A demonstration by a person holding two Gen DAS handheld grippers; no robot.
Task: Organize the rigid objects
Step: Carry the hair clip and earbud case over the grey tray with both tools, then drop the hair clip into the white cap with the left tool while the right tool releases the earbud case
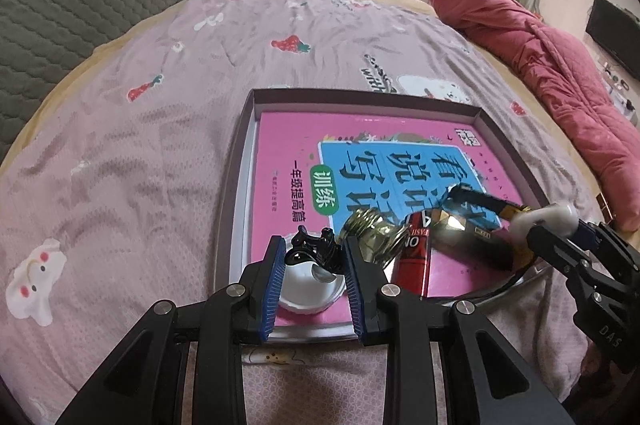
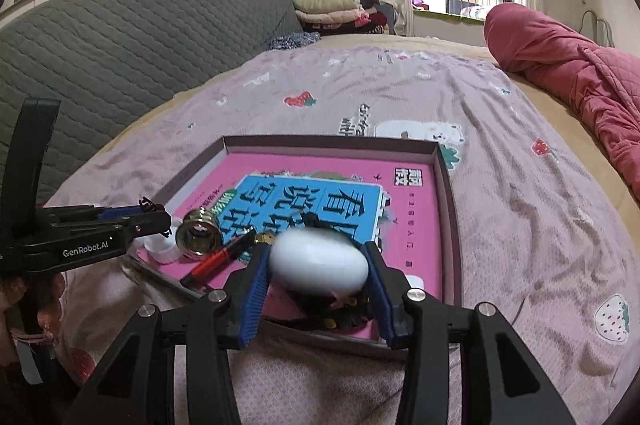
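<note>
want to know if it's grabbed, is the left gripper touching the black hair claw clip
Touching. The left wrist view shows the black hair claw clip wedged between the left gripper's blue pads, its ends pressing against both.

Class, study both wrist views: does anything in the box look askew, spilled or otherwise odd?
Nothing is spilled. The red pen lies slantwise across the pink book, and the gold ring-shaped fitting lies tipped on its side beside the white cap.

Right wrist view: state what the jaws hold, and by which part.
A blurred white egg, apparently clamped by its two narrow ends between the right gripper's jaws.
</note>
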